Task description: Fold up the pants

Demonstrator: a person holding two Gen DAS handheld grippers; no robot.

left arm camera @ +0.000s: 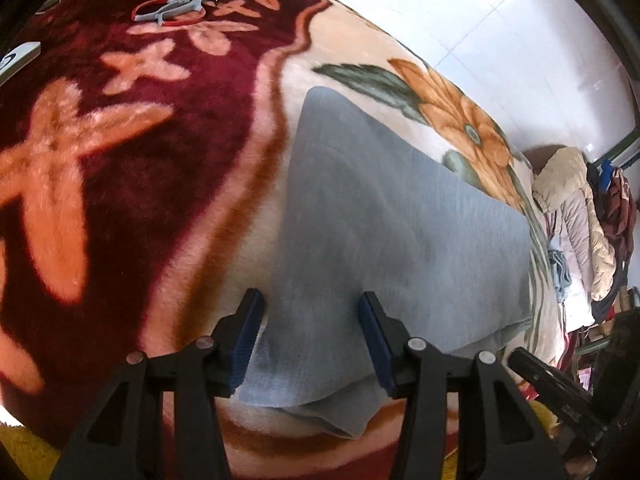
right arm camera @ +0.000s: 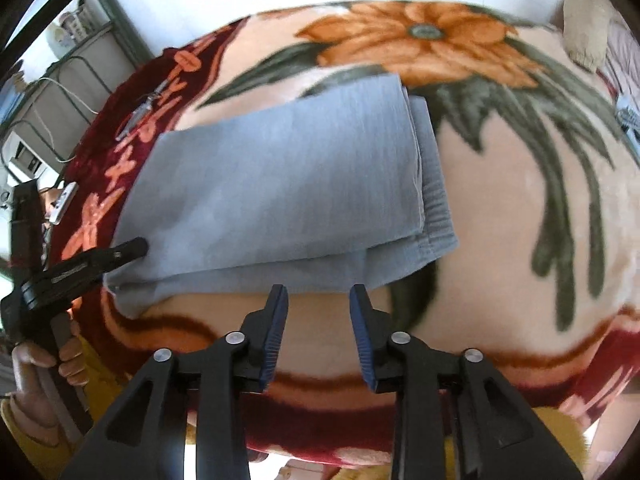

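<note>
Pants: grey-blue pants [right arm camera: 280,184], folded into a layered rectangle, lie flat on the floral blanket [right arm camera: 500,216] covering the bed.
Left wrist view only: a red-and-grey tool [left arm camera: 176,10] near the blanket's far edge; a heap of clothes [left arm camera: 576,208] beyond the blanket at the right; white floor past the far edge.
Right wrist view only: the stacked layers at the right end of the pants; a green metal frame [right arm camera: 64,68] at the left; the person's hand [right arm camera: 48,360] gripping the left tool's handle.
Edges: the near edge of the pants lies just ahead of the right claw tips; bare blanket extends right of the pants.
Left claw [left arm camera: 310,340]: spread, jaws straddling the near corner of the pants, pads not pressing the cloth.
Right claw [right arm camera: 318,330]: spread, nothing between the jaws, over bare blanket just short of the pants.
Pose: both tools point steeply down toward the bed.
</note>
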